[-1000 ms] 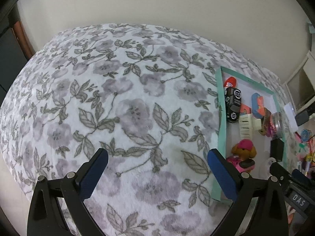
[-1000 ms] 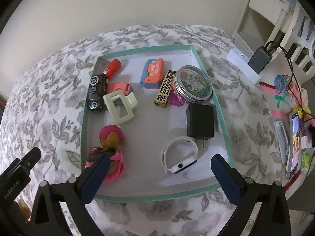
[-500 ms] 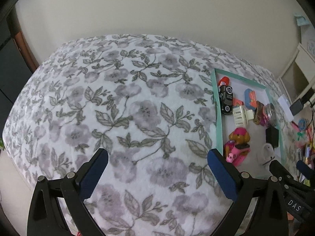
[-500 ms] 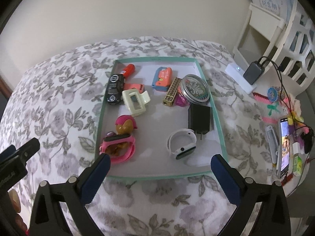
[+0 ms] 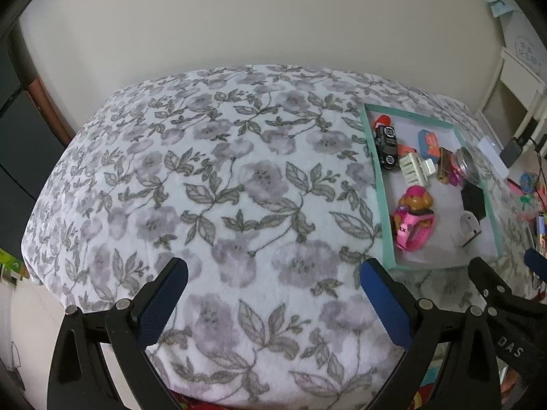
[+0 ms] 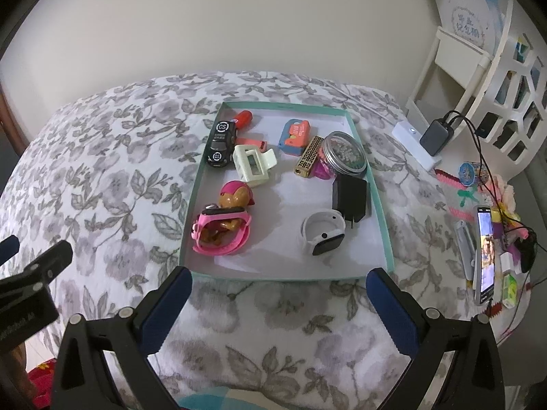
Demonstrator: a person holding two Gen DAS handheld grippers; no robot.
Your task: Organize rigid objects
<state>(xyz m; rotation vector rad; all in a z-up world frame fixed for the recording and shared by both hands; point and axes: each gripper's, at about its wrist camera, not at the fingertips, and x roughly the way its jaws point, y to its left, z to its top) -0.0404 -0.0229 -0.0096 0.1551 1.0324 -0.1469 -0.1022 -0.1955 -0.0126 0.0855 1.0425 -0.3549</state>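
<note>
A teal-rimmed shallow box point(image 6: 191, 215) point(image 5: 377, 174) lies on a floral bedspread. It holds a black toy car point(image 6: 221, 143), a cream hair claw point(image 6: 253, 164), a pink watch around a dog figure point(image 6: 222, 230), a white watch point(image 6: 323, 235), a black charger point(image 6: 351, 197), a round tin point(image 6: 345, 153), a gold bar point(image 6: 310, 155) and a blue-orange toy point(image 6: 294, 132). My right gripper point(image 6: 278, 294) is open and empty, above the bedspread just short of the box's near edge. My left gripper point(image 5: 273, 285) is open and empty over bare bedspread, left of the box.
The floral bedspread point(image 5: 212, 184) covers the bed. At right a side surface carries a phone point(image 6: 484, 253), a power bank with cables point(image 6: 437, 136), small trinkets and a white shelf point(image 6: 454, 54). A wall stands behind the bed.
Both grippers have pulled back and up from the box, so the box and bed look smaller and farther. Both stay open and empty. The objects in the box have not moved.
</note>
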